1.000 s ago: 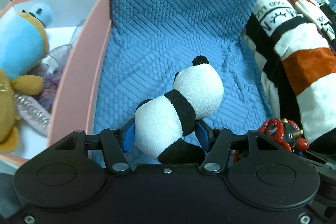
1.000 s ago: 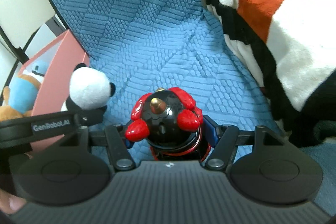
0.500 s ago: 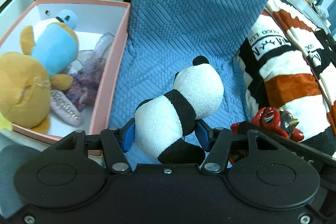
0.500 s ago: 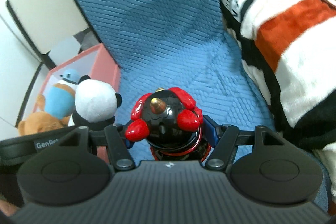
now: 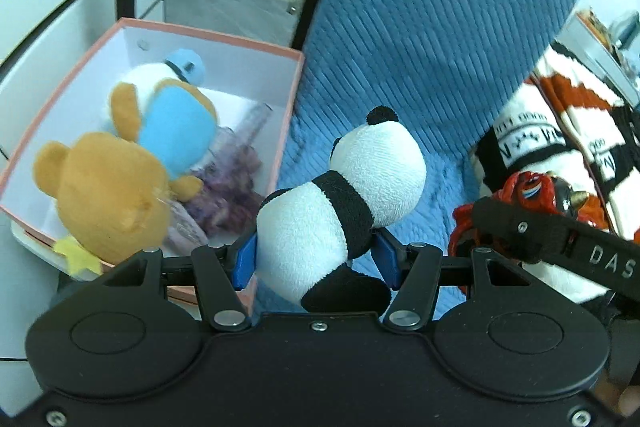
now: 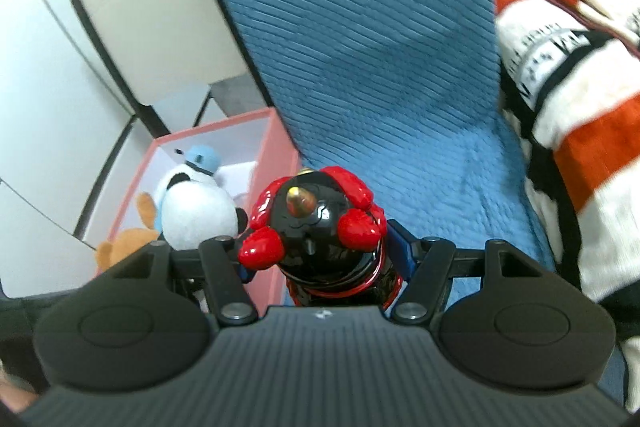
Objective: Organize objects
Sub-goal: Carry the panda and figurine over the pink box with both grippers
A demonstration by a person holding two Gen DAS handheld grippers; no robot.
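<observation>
The panda plush point(image 5: 340, 199) is clamped in the left gripper point(image 5: 316, 255), the red-black figure point(image 6: 320, 227) in the right gripper point(image 6: 324, 259), both carried; next, I judge, release into the pink box point(image 5: 286, 131) ahead-left.

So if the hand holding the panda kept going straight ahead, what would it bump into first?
Probably the blue cushion. The left gripper, shut on the panda, points at its upright back, with the pink box off to the left. Depth is hard to judge.
</observation>
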